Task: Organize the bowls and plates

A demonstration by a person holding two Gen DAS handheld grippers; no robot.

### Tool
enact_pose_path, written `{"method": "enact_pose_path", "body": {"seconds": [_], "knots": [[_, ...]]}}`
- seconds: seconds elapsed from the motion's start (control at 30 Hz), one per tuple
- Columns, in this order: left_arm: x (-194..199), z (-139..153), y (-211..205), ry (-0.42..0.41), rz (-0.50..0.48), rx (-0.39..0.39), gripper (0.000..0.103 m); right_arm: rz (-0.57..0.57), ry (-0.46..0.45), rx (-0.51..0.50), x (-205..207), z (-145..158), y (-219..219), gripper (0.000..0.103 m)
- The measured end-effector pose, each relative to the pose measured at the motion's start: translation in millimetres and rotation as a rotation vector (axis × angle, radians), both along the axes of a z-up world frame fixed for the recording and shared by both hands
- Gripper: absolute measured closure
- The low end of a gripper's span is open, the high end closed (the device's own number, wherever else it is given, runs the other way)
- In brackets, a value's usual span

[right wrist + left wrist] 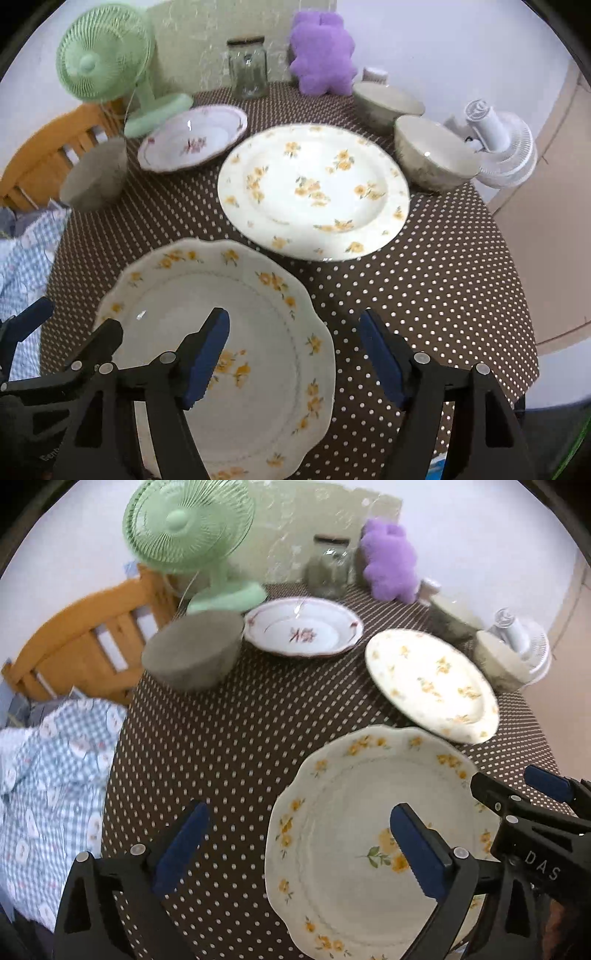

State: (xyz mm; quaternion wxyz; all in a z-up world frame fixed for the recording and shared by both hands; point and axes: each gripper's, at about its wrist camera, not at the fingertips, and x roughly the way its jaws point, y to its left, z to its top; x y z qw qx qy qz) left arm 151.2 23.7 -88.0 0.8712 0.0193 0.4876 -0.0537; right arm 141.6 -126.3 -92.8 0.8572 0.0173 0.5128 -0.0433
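Both my tongs point steeply down over the scalloped plate on the bench: left tongs spread wide, right tongs spread, neither pinching anything.

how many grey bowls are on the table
3: one upside down at the left edge beside the pink-flowered dish, two upright at the right, one near the white fan and one behind it by the purple toy. None looks hidden.

Left wrist: looked steeply down, close over the scalloped plate.
Right wrist: likewise, from that plate's other side.
Shared: polka-dot tablecloth, green fan.
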Motion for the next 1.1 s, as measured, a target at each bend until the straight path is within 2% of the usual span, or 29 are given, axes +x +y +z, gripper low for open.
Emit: {"method": "enact_pose_path", "body": {"seconds": [0.1,0.27,0.53,0.83,1.1], "knots": [[2.9,9.3,-3.1,-0.014,-0.022,-0.033,0.003,-0.043,-0.013,0.005,-6.0,11.6,-4.4,0.027],[7.9,21.6,-18.6,-0.038,-0.052,-0.042,0.003,-0.076,-0.046,-0.010,-13.2,28.5,-15.0,0.027],[19.1,41.3,-43.5,-0.067,-0.018,-0.059,0.003,-0.062,-0.085,0.041,-4.1,42.7,-50.9,0.027],[46.1,48.2,-73.6,-0.096,0.060,-0.035,0.005,0.007,-0.100,0.031,33.5,43.0,-77.6,0.027],[76.5,36.1,-99.0,-0.084,0.087,-0.021,0.007,0.004,-0.092,0.054,65.8,31.1,-103.9,0.027]]}}
